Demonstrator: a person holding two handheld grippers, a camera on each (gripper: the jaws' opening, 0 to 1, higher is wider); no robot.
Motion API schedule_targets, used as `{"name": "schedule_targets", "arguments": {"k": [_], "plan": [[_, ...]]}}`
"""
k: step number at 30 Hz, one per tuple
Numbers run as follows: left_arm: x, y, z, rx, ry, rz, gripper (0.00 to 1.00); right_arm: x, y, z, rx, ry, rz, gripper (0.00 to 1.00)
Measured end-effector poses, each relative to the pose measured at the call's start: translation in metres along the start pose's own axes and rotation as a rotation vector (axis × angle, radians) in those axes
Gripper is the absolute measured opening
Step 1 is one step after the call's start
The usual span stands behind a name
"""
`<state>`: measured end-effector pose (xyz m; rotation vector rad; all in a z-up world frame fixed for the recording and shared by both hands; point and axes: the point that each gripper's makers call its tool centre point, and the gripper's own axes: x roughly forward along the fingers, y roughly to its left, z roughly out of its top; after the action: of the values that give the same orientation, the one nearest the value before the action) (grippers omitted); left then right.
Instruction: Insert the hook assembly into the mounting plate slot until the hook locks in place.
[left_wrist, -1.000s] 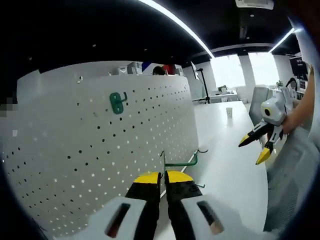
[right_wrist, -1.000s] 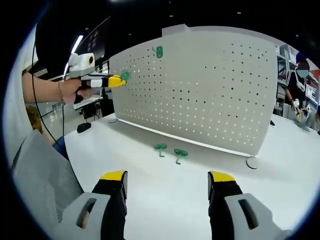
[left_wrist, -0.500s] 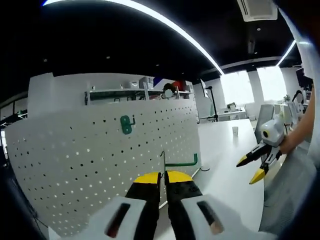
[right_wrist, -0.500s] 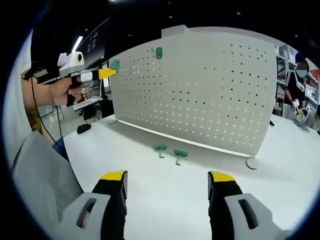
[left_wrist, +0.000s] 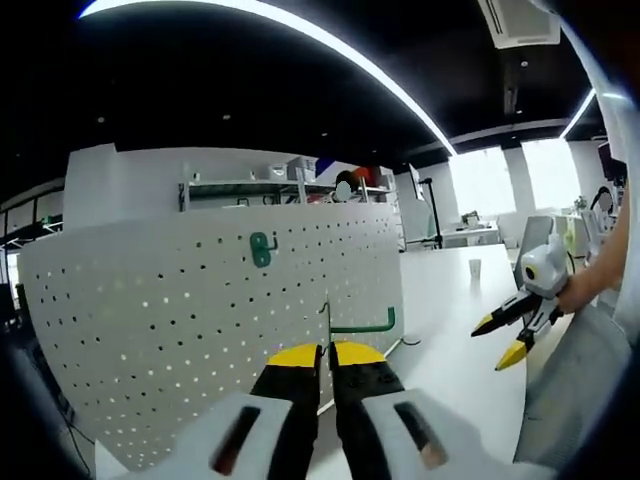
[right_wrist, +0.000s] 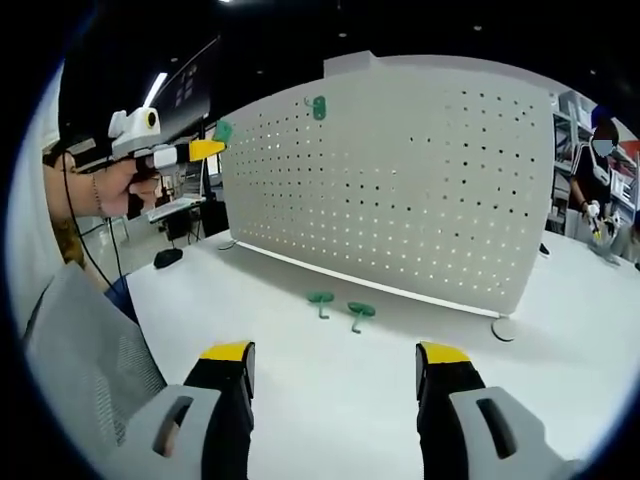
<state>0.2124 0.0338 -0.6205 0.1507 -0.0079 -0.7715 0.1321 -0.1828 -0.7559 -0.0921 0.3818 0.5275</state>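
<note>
White worktop (right_wrist: 330, 370) and pegboard (right_wrist: 400, 170): our left tool (left_wrist: 327, 352) clamps an uninserted green hook (left_wrist: 362, 325); right tool (right_wrist: 335, 352) apart, empty.

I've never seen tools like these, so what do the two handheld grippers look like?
Each gripper has a pale grey-white body, black jaws and yellow tips. The left gripper is pistol-shaped, and a thin dark cable hangs beneath the hand holding it. The right gripper has dark slots in its grey shoulders.

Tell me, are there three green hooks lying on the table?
No, two green hooks lie on the white table below the pegboard.
</note>
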Motion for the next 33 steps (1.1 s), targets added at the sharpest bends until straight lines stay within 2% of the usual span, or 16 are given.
{"name": "schedule_targets", "arguments": {"k": [5, 9, 13, 22, 33], "plan": [[-0.001, 0.0, 0.0, -0.005, 0.001, 0.004, 0.04, -0.005, 0.002, 0.02, -0.011, -0.077, 0.007, 0.63], [-0.001, 0.001, -0.001, -0.002, 0.004, 0.006, 0.04, -0.011, 0.009, 0.04, -0.038, -0.17, 0.032, 0.63], [-0.001, 0.001, -0.003, -0.003, 0.007, 0.005, 0.04, -0.019, 0.021, 0.065, -0.073, -0.302, 0.077, 0.62], [-0.002, -0.002, -0.004, -0.007, 0.01, 0.001, 0.04, -0.017, 0.036, 0.08, -0.106, -0.314, 0.128, 0.6], [-0.002, -0.004, -0.003, -0.01, 0.008, 0.002, 0.04, 0.002, 0.059, 0.107, -0.095, -0.355, 0.203, 0.59]]}}
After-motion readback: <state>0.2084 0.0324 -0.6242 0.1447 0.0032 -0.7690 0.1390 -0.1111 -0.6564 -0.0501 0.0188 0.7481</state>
